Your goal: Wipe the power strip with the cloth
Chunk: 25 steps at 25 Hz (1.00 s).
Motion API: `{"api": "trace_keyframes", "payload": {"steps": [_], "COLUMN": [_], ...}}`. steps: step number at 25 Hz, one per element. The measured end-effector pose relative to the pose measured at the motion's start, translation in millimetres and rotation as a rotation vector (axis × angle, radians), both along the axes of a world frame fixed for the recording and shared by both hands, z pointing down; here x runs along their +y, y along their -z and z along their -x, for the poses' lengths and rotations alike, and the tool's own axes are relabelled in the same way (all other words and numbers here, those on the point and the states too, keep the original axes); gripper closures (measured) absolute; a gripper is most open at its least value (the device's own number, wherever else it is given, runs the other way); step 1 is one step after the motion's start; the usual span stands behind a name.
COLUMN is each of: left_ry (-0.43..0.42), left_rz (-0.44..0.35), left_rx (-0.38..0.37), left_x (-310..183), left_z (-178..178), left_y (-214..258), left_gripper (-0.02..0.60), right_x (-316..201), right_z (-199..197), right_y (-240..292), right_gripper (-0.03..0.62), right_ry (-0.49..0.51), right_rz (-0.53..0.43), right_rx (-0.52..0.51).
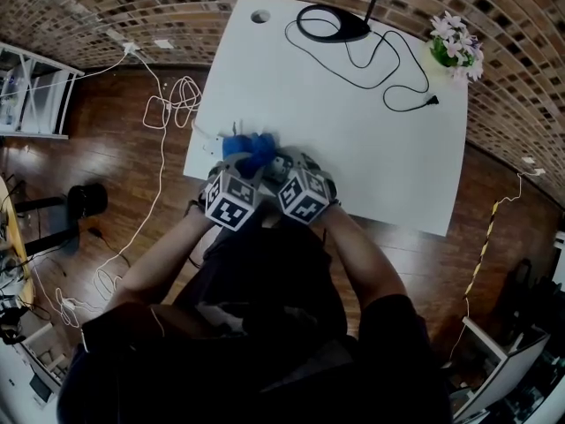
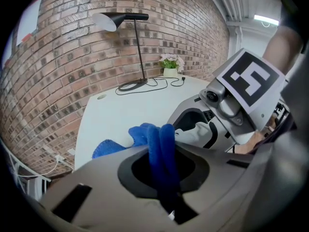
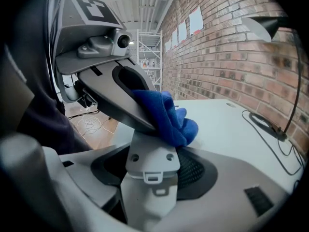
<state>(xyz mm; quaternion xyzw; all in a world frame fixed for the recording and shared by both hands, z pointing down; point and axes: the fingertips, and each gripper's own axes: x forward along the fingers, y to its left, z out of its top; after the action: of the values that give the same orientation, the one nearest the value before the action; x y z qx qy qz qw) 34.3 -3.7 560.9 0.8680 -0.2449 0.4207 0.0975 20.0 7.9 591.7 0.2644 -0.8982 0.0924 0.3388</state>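
Between left fingers [image 2: 91, 182] sits cloth [image 2: 157, 141], between right fingers [image 3: 251, 175] power strip [image 3: 152, 170].

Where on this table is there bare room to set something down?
The middle of the table, between the lamp cord and the near edge, is bare, as is the right side nearer than the flower pot. The near-left corner is crowded: the left tool grips the cloth, the right tool the power strip.

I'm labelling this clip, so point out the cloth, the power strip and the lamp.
cloth [image 2: 161, 146], left gripper view, upright blue fold
power strip [image 3: 150, 175], right gripper view, white end
lamp [image 2: 107, 21], left gripper view, shade
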Motion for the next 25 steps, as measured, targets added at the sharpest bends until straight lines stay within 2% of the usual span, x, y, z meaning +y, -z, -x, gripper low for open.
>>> {"api": "trace_keyframes", "payload": {"steps": [13, 22, 25], "left_ry": [-0.111, -0.154, -0.15], "left_rz": [0.067, 0.111, 0.157], "left_rx": [0.015, 0.004, 0.042], "left_x": [27, 31, 31], "left_z": [-27, -32, -33], "left_y": [-1, -1, 0], "left_gripper": [0.541, 0.541, 0.541], "right_x": [0, 1, 1], "right_z": [0, -1, -1], "right_y": [1, 1, 1], "right_gripper": [0.312, 0.312, 0.312], "right_ry": [0.0, 0.001, -0.001], "right_rz": [-0.005, -0.005, 0.0], "right_rx": [-0.003, -0.003, -0.002]}}
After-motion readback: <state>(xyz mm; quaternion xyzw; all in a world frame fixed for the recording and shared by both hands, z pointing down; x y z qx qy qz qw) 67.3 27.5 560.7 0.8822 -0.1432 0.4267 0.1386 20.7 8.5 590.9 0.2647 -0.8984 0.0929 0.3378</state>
